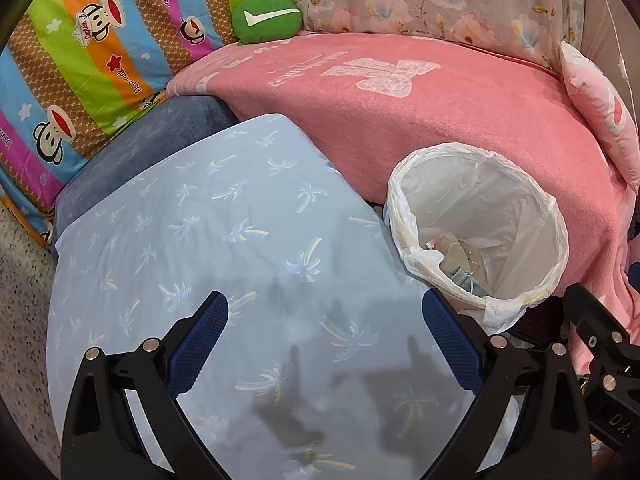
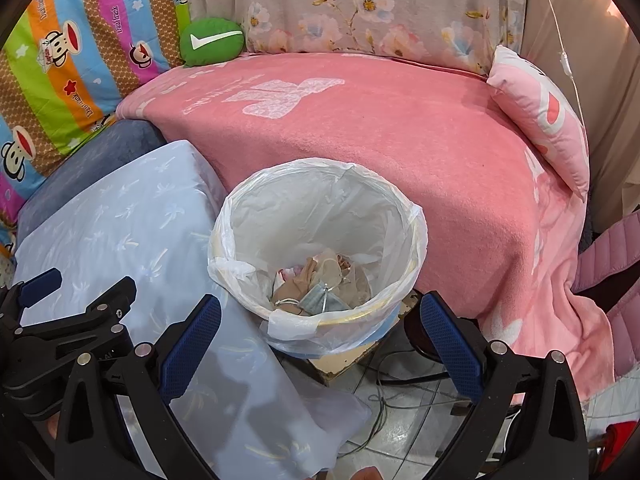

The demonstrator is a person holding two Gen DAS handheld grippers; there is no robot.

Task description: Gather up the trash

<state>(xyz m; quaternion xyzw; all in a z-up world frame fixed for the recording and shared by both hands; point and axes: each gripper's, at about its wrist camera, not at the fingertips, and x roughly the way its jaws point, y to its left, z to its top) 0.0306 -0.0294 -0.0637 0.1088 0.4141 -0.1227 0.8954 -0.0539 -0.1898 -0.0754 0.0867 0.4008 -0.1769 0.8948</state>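
Note:
A round bin (image 2: 408, 280) lined with a clear plastic bag stands between a light blue cushion (image 1: 200, 240) and a pink blanket (image 2: 360, 120). At its bottom lies trash (image 2: 320, 284): crumpled beige paper, a blue face mask and a metal ring. My right gripper (image 2: 320, 312) hangs open just above the bin's near rim, nothing between its fingers. My left gripper (image 1: 326, 312) is open and empty over the blue cushion, left of the bin (image 1: 532, 292). The trash (image 1: 460, 256) shows partly in the left wrist view. The left gripper (image 2: 76, 284) also appears at the right view's left edge.
A striped cartoon-monkey pillow (image 1: 80, 60) and a green cushion with a white tick (image 1: 266, 18) lie at the back. A floral cloth (image 2: 360, 4) backs the sofa. A pink pillow (image 2: 548, 116) sits at right. Cables (image 2: 400, 384) run over the tiled floor beneath the bin.

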